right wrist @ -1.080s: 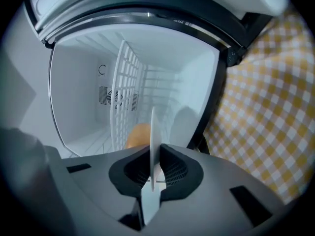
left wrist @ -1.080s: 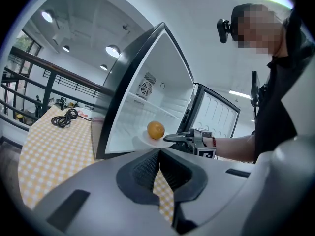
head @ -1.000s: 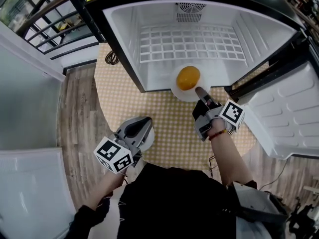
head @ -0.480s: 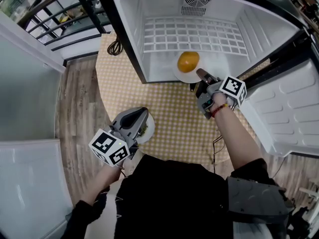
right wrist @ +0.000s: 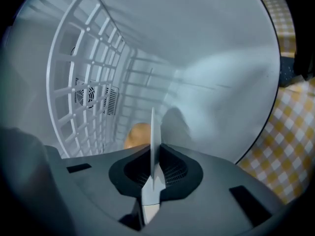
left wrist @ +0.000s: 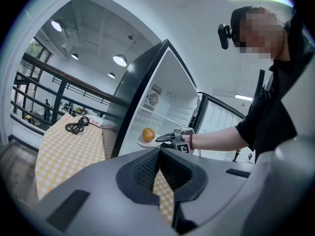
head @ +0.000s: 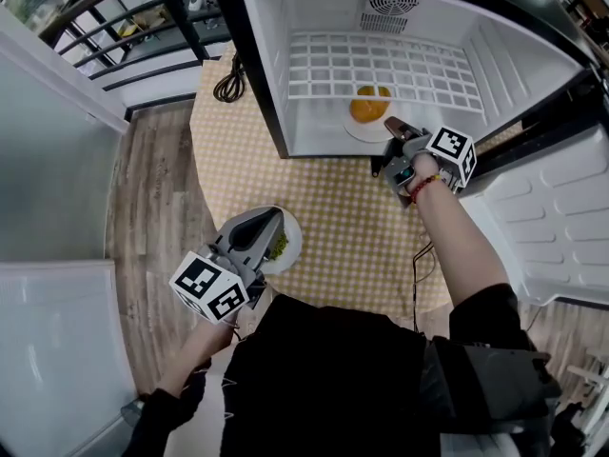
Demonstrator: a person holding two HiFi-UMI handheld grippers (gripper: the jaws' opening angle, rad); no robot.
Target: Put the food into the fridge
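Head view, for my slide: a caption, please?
Right gripper holds plate with orange inside open fridge.

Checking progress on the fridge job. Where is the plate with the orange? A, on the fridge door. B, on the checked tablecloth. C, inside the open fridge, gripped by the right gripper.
C: the right gripper has its jaws pinched on the plate rim, with the orange inside the fridge.

The right arm is stretched far out in front, bare below the sleeve. The right gripper has its jaws pressed tight on the thin edge of a plate. The left arm is bent, near the body. The left gripper points forward with its jaws together.
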